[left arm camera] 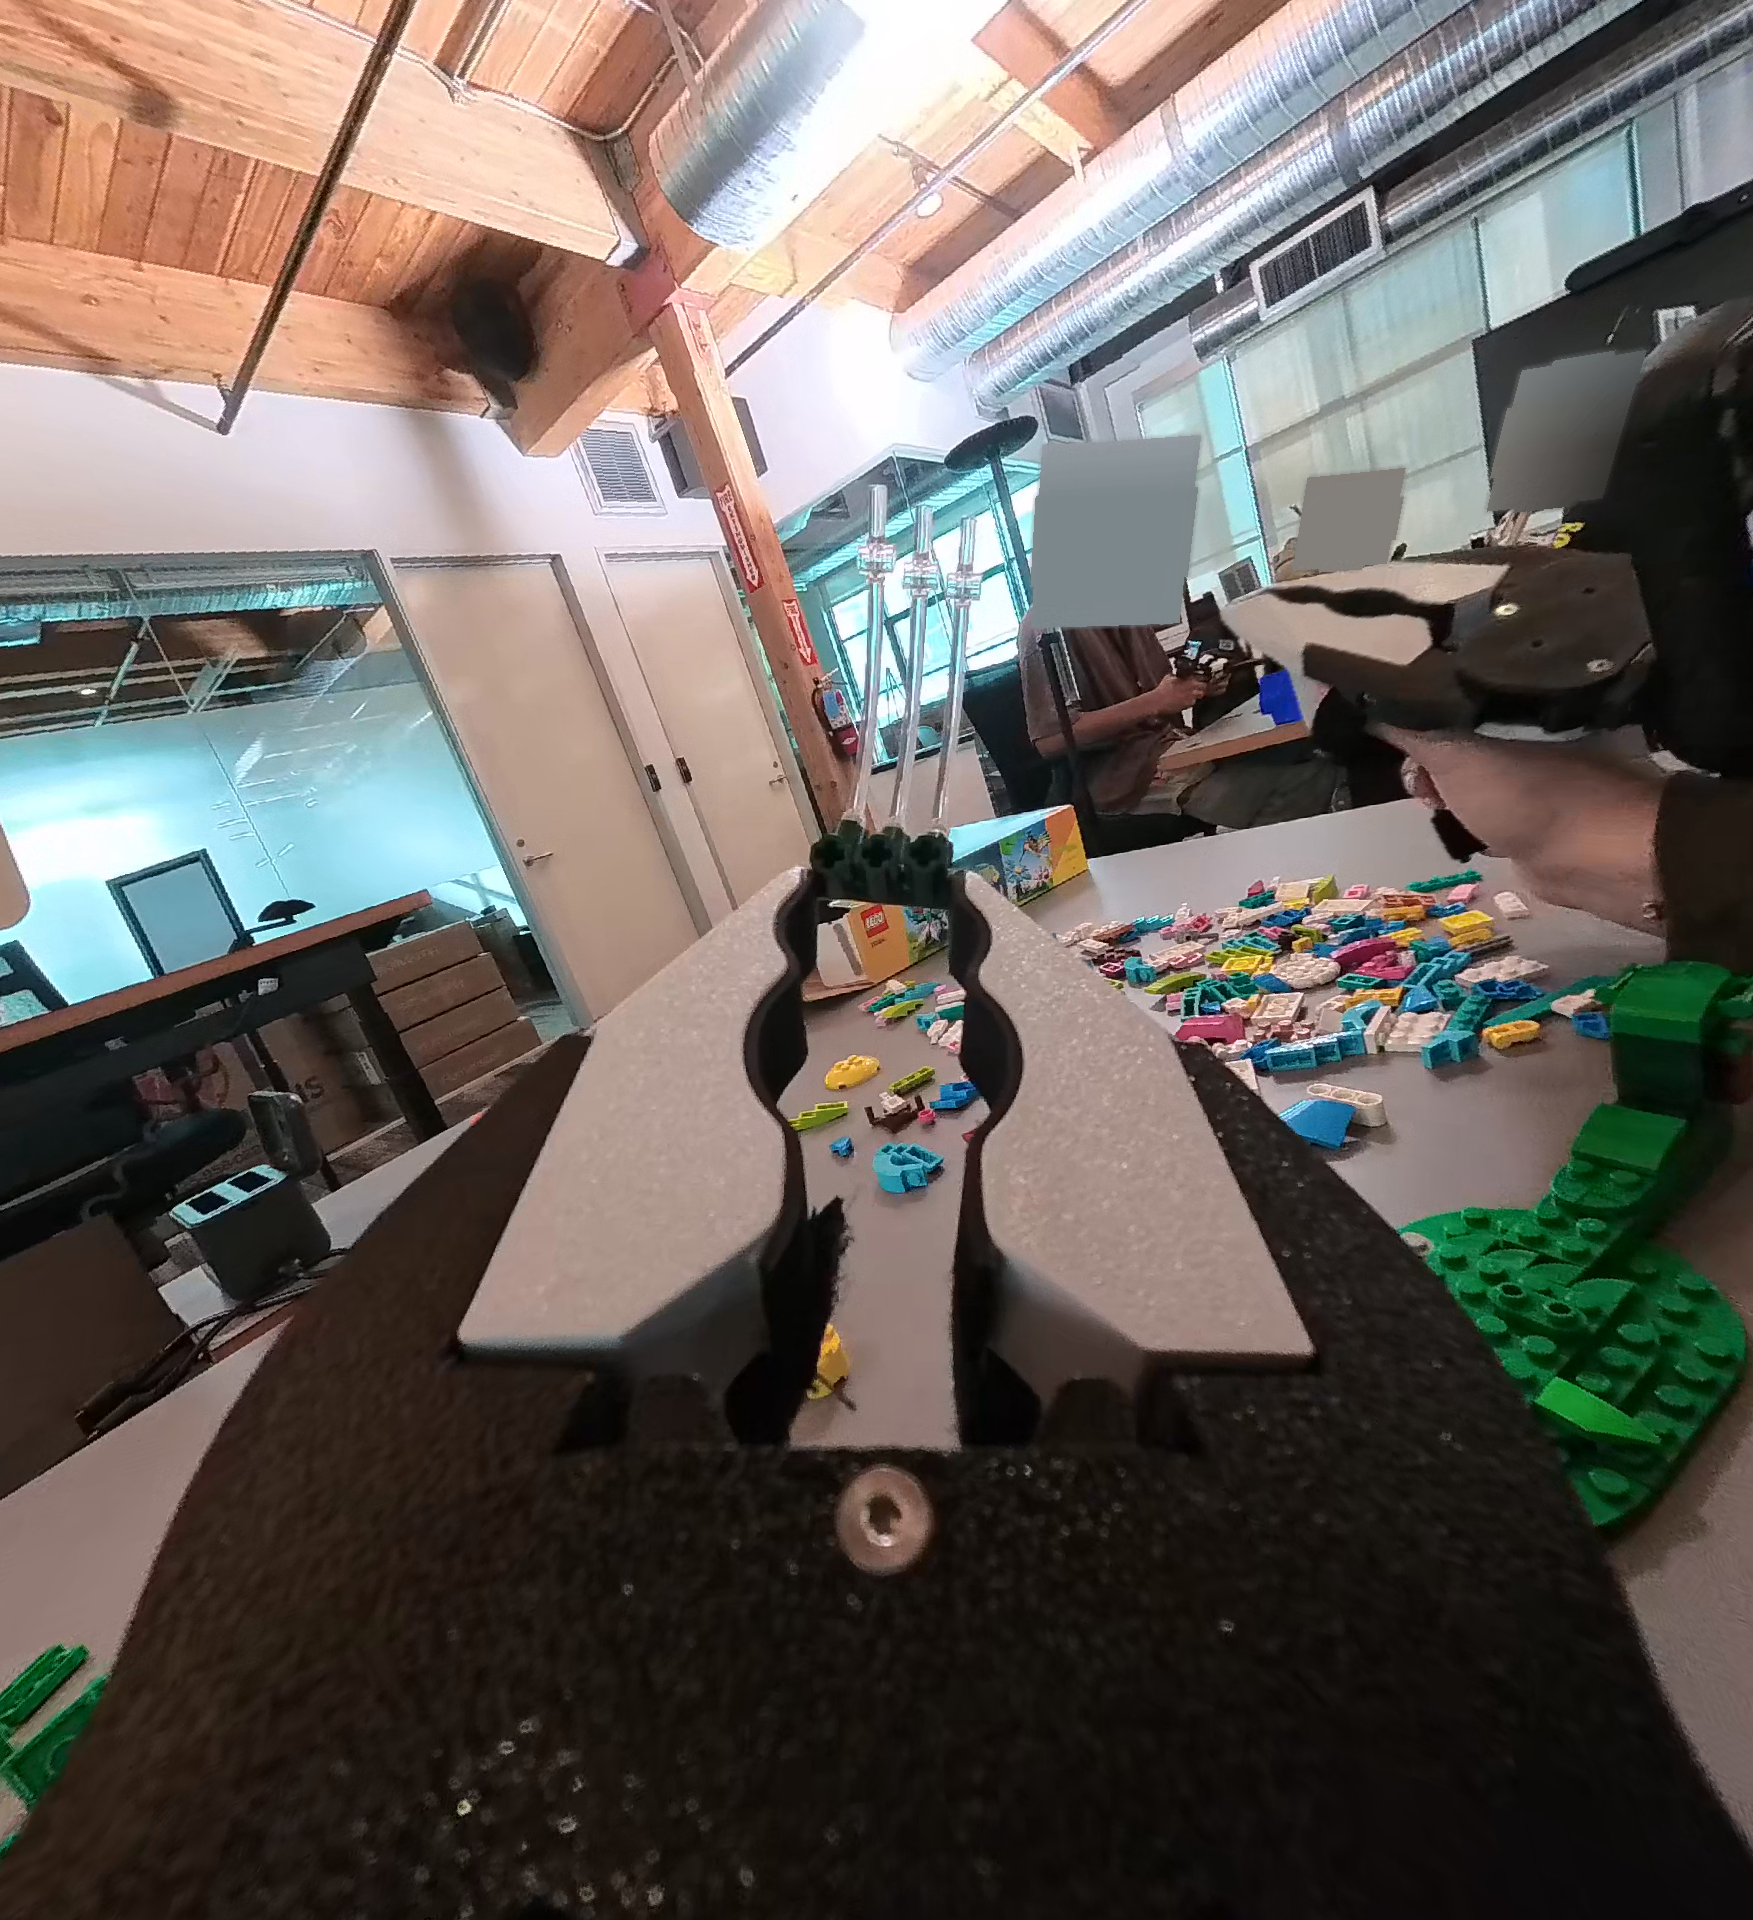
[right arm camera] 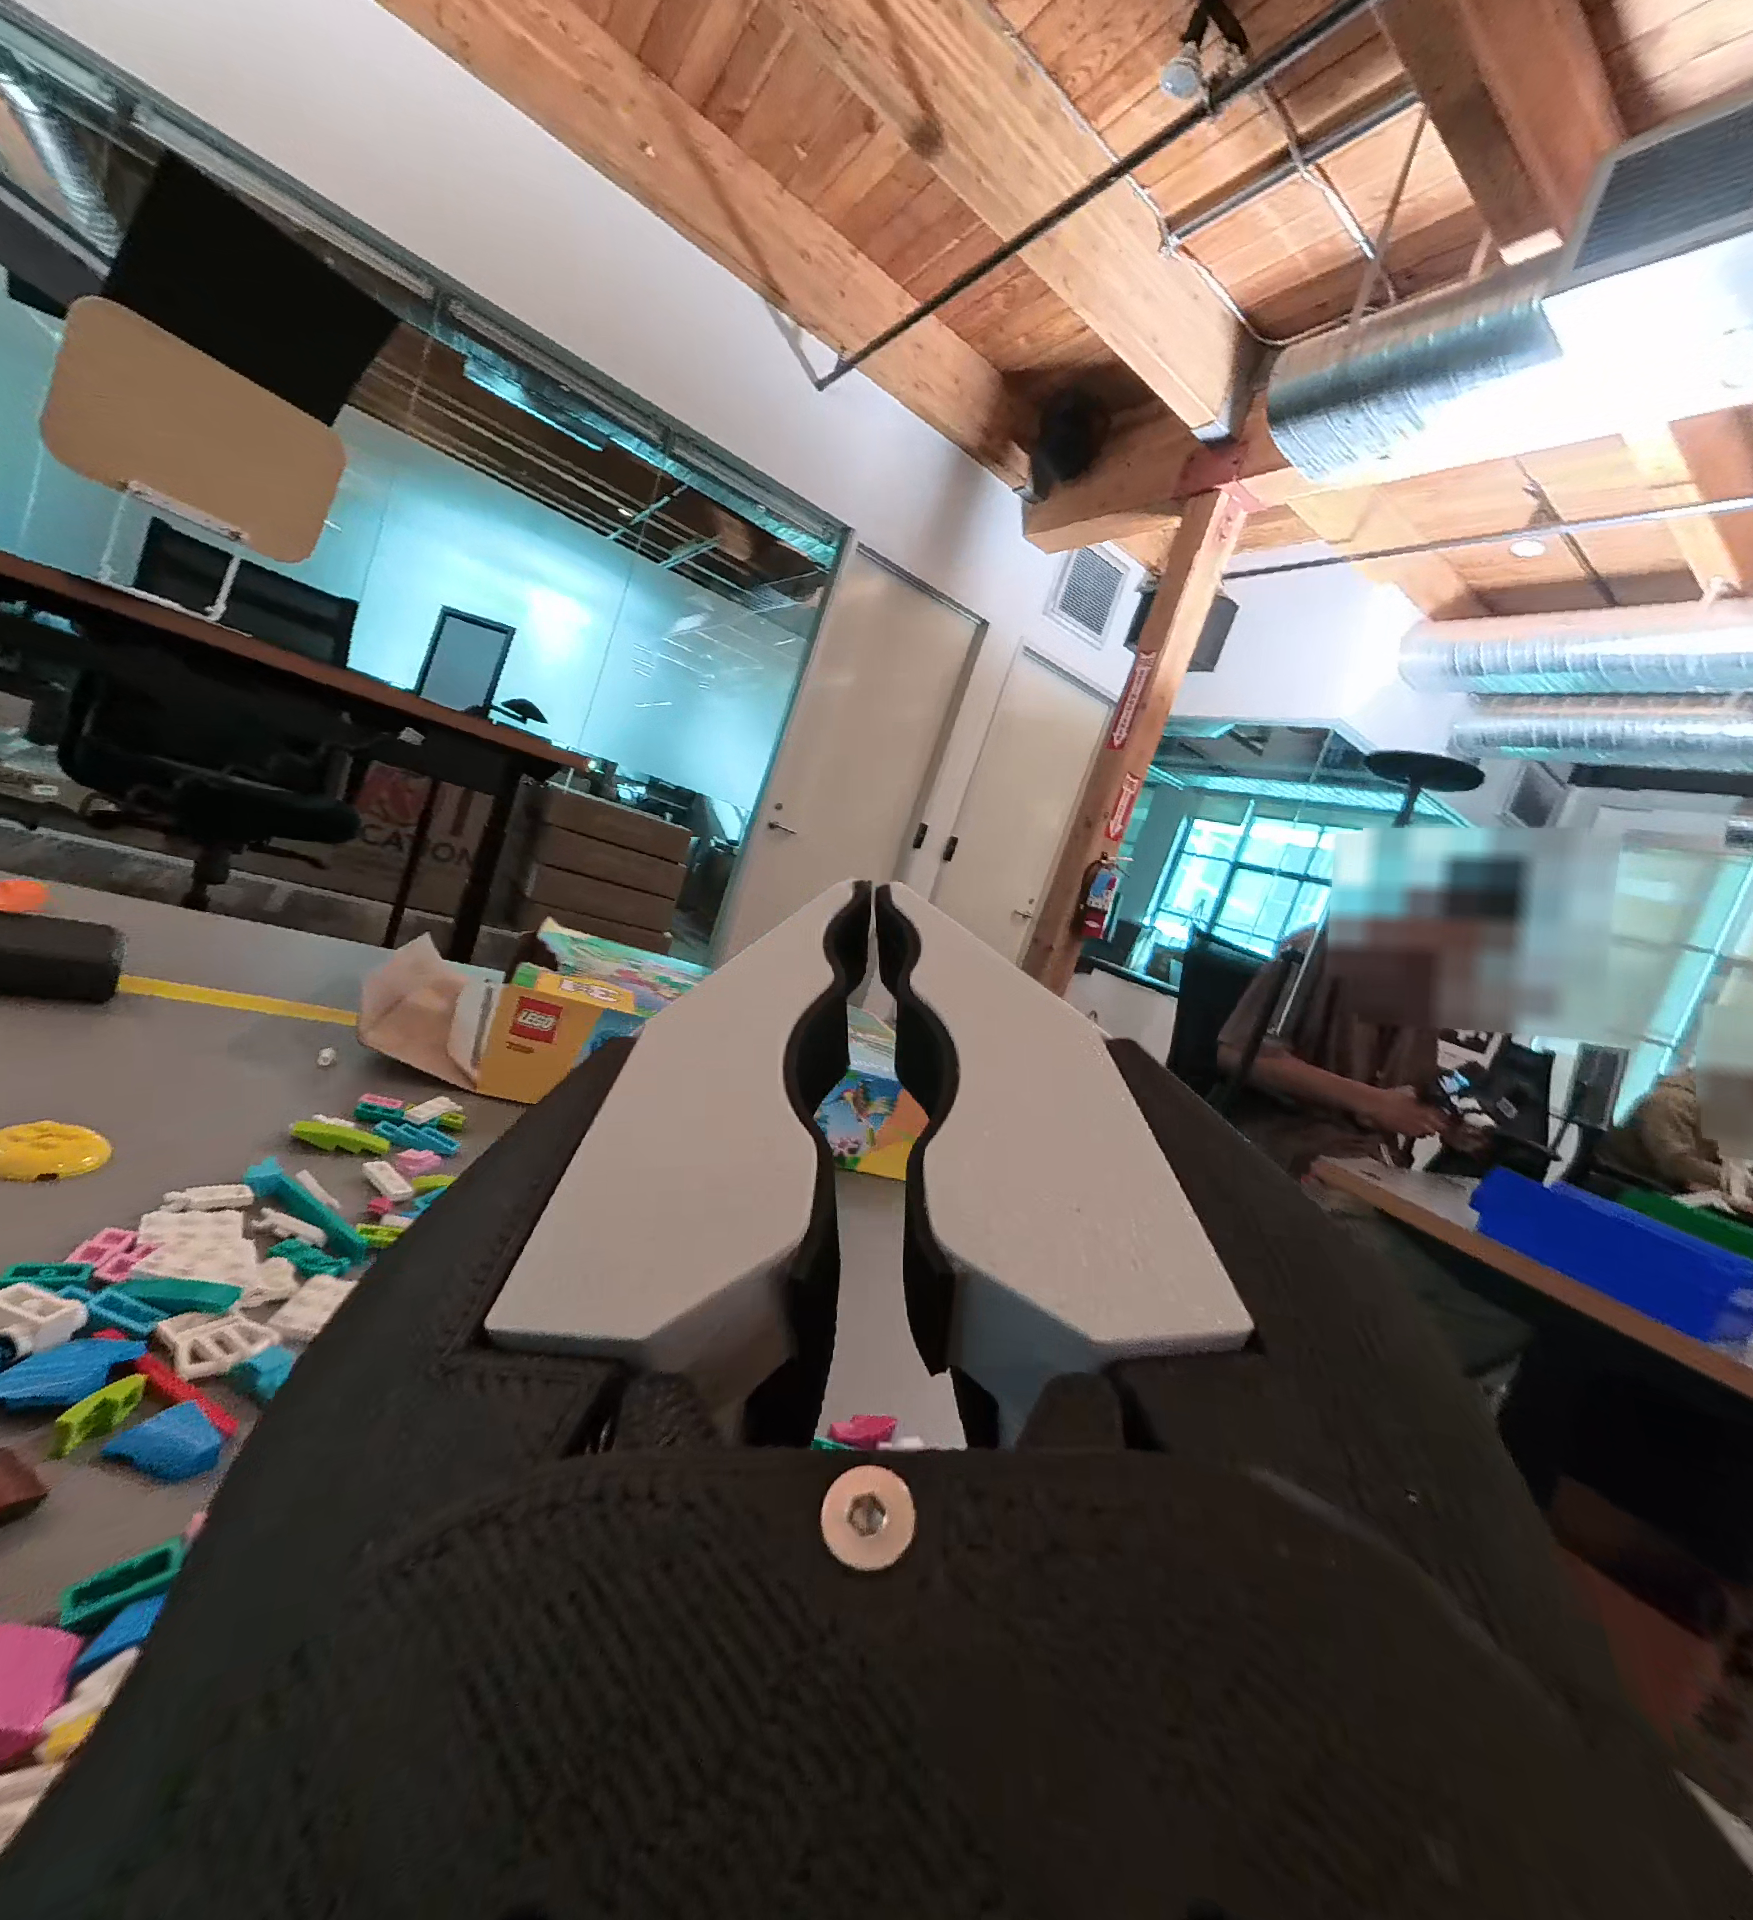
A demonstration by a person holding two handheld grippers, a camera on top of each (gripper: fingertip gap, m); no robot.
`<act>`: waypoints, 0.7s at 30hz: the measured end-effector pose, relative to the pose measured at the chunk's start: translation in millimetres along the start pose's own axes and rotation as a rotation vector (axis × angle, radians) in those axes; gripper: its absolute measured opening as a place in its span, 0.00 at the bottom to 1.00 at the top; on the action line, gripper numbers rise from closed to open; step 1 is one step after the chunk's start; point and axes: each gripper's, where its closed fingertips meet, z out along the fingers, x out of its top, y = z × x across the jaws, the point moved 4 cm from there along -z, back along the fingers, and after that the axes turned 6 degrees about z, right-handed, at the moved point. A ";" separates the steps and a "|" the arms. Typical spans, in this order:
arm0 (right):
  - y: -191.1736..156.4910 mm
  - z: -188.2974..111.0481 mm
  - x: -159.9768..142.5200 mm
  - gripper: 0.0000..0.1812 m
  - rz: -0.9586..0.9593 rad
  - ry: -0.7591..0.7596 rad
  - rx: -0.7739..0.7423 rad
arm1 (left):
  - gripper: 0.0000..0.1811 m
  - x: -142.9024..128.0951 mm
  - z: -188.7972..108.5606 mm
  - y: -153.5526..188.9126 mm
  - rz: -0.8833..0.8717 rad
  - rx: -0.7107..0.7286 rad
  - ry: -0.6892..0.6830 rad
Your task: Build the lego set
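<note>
Pinching a dark green brick [left arm camera: 882,868] at its fingertips, the left gripper [left arm camera: 884,894] is lifting it clear of the table, three clear rods [left arm camera: 913,665] standing up from it, probably so the part can be turned and aligned. Lower right, the green baseplate build [left arm camera: 1578,1299] is waiting on the grey table [left arm camera: 1215,862]. Beyond, loose coloured bricks [left arm camera: 1298,977] are crowding the way, the set's box [left arm camera: 955,894] behind. The right gripper [right arm camera: 873,896], jaws closed and empty, is hovering above.

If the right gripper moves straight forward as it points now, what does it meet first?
Probably nothing near: the right gripper, shut and empty, points above the table, past the Lego box, toward far doors. Depth is uncertain.
</note>
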 end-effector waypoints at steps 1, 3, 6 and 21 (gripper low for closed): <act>4.1 0.1 -1.1 0.00 0.010 -0.004 -0.015 | 0.12 0.0 0.0 0.0 -0.001 0.000 0.000; 11.1 -0.1 -2.3 0.00 0.028 -0.007 -0.039 | 0.12 0.0 0.1 -0.1 -0.003 0.001 0.000; 16.9 -0.5 -3.5 0.00 0.050 -0.009 -0.059 | 0.12 -0.2 0.1 0.2 -0.004 0.001 0.000; 52.9 -3.3 -15.0 0.00 0.228 -0.034 -0.177 | 0.12 -1.5 0.2 -1.8 -0.017 0.011 -0.005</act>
